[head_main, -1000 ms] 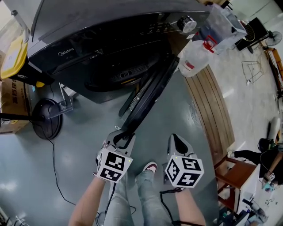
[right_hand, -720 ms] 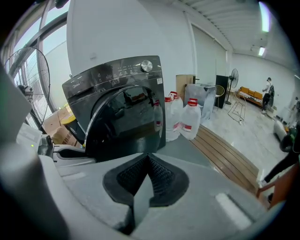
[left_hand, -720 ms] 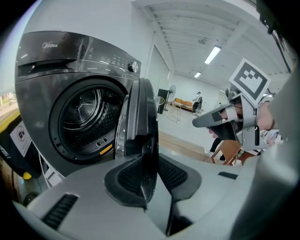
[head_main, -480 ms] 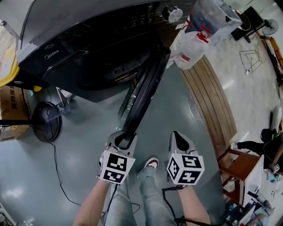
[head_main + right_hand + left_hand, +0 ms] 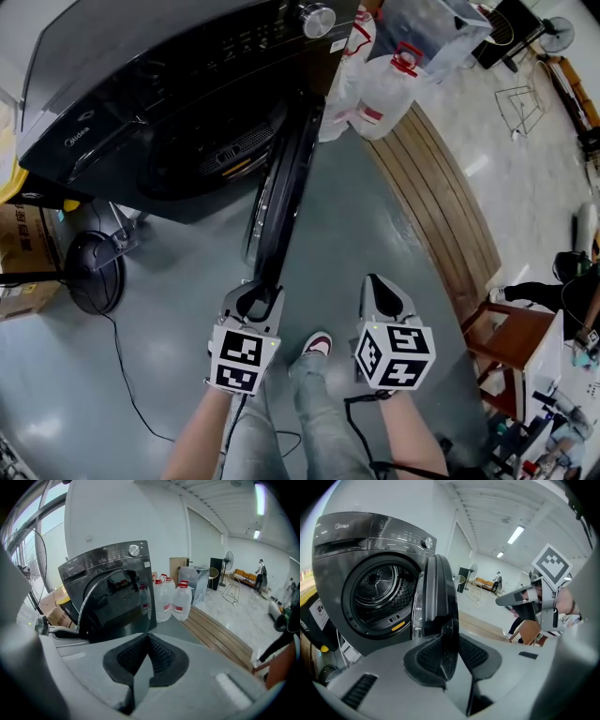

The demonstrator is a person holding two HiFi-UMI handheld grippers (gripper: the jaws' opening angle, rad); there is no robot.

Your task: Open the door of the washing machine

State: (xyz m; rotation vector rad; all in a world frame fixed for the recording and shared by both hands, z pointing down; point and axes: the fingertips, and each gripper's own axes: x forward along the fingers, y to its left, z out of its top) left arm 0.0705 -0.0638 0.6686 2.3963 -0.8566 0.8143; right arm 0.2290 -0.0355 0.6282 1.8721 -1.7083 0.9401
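Washing machine [image 5: 141, 103] sat on the grey floor with its door [image 5: 281, 187] swung well open, standing out edge-on from the front toward the person. The drum [image 5: 377, 590] was fully exposed in the left gripper view. Left gripper [image 5: 255, 300] was on the door's free edge: the rim sat between the pads, which looked to be touching it on both sides. Its jaws had just been opening a bit, with the door edge between them. Right gripper [image 5: 378, 292] hung free just beside the left one, on the door's outer side and not touching it. Its jaws were together with nothing between them. Its own view looked at the door's dark glass face, with the control panel and knob [image 5: 134, 550] above. Both grippers pointed down and forward, marker cubes toward the head camera. The person's shoe [image 5: 319, 347] showed on the floor between the two grippers. Clear water jugs [image 5: 380, 89] with red caps stood beside the machine, at the end of a strip of wooden planks [image 5: 436, 187]. On the machine's other side a floor fan [image 5: 89, 272] lay next to a cardboard box [image 5: 23, 244]. A wooden chair [image 5: 492, 347] was well apart, beyond the planks.
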